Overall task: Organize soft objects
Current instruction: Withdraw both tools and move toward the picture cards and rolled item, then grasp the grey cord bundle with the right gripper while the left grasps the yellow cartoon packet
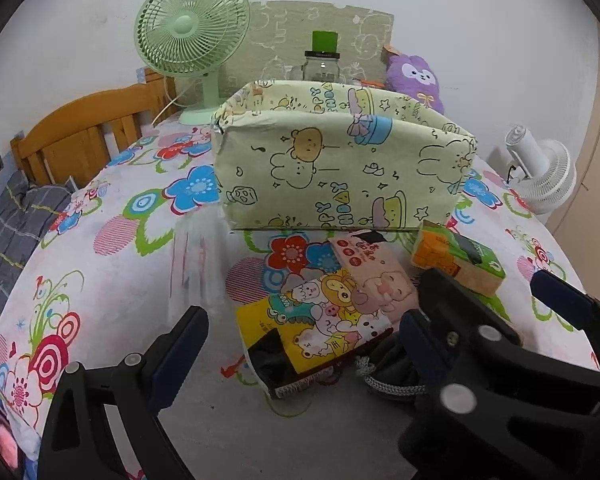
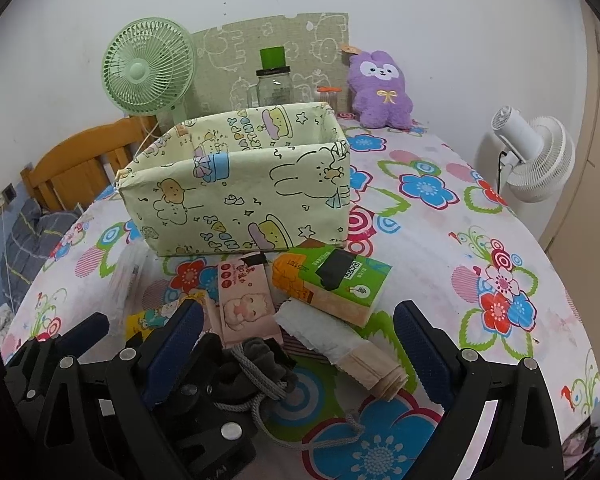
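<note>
Both grippers spread, holding nothing. Left gripper (image 1: 300, 344) frames the yellow tissue pack (image 1: 320, 316) at lower centre, below the box (image 1: 340, 160). Right gripper (image 2: 300, 344) hangs over the tissue roll (image 2: 332, 336). Best to pinch mid-pack, gently.

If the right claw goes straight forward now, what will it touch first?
Probably the rolled white cloth lying between the open fingers of the right claw; behind it is the green-and-orange tissue pack. Depth is unclear.
</note>
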### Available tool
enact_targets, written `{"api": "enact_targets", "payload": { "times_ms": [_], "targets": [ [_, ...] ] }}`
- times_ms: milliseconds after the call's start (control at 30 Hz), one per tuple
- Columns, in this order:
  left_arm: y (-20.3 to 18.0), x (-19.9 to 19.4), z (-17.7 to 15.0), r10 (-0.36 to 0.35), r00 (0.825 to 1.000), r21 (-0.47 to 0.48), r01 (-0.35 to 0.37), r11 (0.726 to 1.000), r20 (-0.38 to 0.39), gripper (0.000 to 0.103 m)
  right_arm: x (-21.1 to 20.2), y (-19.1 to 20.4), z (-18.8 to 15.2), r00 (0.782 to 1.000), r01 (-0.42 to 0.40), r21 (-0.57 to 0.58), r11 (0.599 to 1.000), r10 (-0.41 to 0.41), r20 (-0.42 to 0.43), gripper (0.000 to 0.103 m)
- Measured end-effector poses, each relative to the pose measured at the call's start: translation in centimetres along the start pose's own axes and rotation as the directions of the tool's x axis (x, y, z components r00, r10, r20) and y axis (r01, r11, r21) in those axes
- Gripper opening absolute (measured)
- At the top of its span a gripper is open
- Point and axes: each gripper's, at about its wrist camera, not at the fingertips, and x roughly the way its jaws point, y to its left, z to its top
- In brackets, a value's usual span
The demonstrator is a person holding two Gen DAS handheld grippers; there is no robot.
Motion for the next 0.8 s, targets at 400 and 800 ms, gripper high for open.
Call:
{"api": "enact_targets", "payload": {
  "times_ms": [400,800],
  "targets": [
    [-0.3,-0.3,-0.9,-0.046,0.999,0.007,0.046,0.999,-0.015,0.073,-0.3,-0.2,-0.8,1.0,-0.008,0.015,1.0,0.008,-0.021,0.095],
    [-0.1,-1.5,-1.6,-0.01,1.0,0.034,0.01,0.999,-0.003,0.057,-0.8,0.4,-1.7,0.998,-0.053,0.019,0.998,0.054,-0.043,0.078]
  ]
}}
